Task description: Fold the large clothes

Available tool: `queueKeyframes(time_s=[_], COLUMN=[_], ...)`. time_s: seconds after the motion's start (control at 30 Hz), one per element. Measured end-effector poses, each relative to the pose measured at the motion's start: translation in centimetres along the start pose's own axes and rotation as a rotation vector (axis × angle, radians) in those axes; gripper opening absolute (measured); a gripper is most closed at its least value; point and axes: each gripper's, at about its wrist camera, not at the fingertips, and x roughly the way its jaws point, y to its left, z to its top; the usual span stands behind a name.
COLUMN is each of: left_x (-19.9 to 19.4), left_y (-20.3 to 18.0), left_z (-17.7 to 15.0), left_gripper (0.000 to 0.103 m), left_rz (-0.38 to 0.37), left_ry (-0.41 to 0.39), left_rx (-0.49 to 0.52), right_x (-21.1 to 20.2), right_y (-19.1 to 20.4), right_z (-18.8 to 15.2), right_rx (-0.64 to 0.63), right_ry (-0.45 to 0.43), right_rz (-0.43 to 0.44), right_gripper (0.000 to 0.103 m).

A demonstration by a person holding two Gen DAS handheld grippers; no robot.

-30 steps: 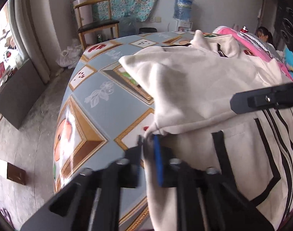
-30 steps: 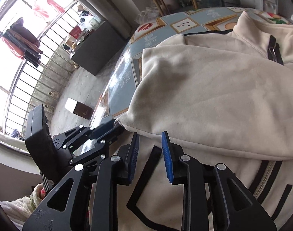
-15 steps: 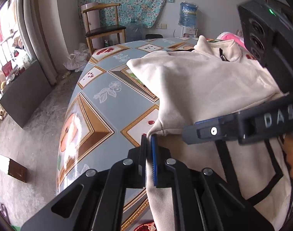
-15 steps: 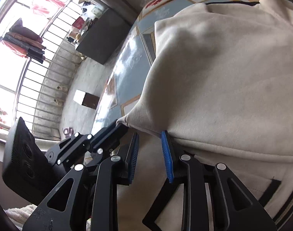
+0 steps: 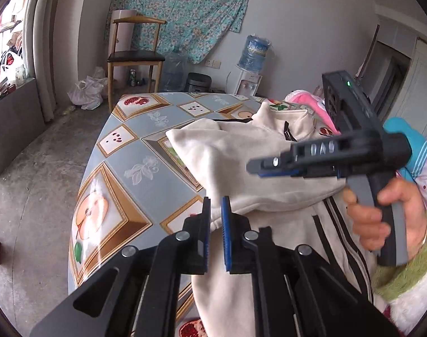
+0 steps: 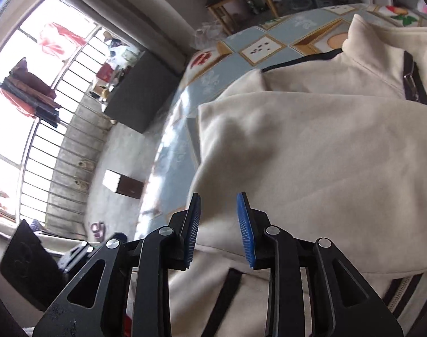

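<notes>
- Cream zip jacket (image 5: 258,151) with black trim, flat on the table (image 5: 146,168), well in from its left edge, collar toward the far edge, hem at the near edge; one sleeve folded across the chest.
- Left gripper (image 5: 215,216) over the near edge at the folded sleeve's end; jaws all but together, narrow slit only. Cloth visible through the slit; grip on it not determinable.
- Right gripper (image 6: 217,219) in a hand (image 5: 387,213), clear above the chest; jaws apart, nothing clamped.
- Raised lettering "DAS" (image 5: 322,148) on the right gripper's side; green lamp (image 5: 348,84) lit on its top.
- Blue water jug (image 5: 257,53) beyond the far edge; label unreadable.
</notes>
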Motion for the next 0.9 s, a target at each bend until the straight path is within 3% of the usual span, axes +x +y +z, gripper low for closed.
queueKeyframes(time_s=[0.07,0.13,0.17,0.4,0.47,0.7,0.8,0.9], left_x=[0.7,1.6,2.0,7.5,9.0,7.8,7.4,5.7], left_y=[-0.2,-0.2,-0.4,-1.4,-1.5,-3.8,-3.9,-4.3], left_z=[0.8,1.5,1.8,2.2,1.2,-1.3,-0.8,0.0], left_gripper=[0.008,0.017,0.019,0.021,0.021,0.021,0.021,0.021], left_rz=[0.002,-0.011,-0.02,-0.043,0.026,0.141,0.144,0.13], left_ry=[0.029,0.054,0.062,0.193,0.255,0.236,0.239,0.194], left_rx=[-0.014,-0.035,-0.038,0.016,0.064,0.297,0.269,0.246], right_x=[-0.7,-2.1,-3.1,-11.1,-13.2,-17.7,-18.1,-17.2], right_y=[-0.3,-0.5,-0.9,-9.1,-11.6,-18.7,-19.5,-18.8], right_z=[-1.6,-2.8,-3.4,-5.1,-5.7,-7.1,-6.6,-5.7], right_rx=[-0.005,-0.02,-0.031,0.099,0.146,0.261,0.26,0.2], right_ry=[-0.007,-0.047,-0.073,-0.207,-0.238,-0.302,-0.314,-0.308], right_rz=[0.037,-0.005,-0.035,-0.182,-0.229,-0.396,-0.389,-0.386], right_gripper=[0.043,0.057,0.058,0.059,0.059,0.059,0.054,0.054])
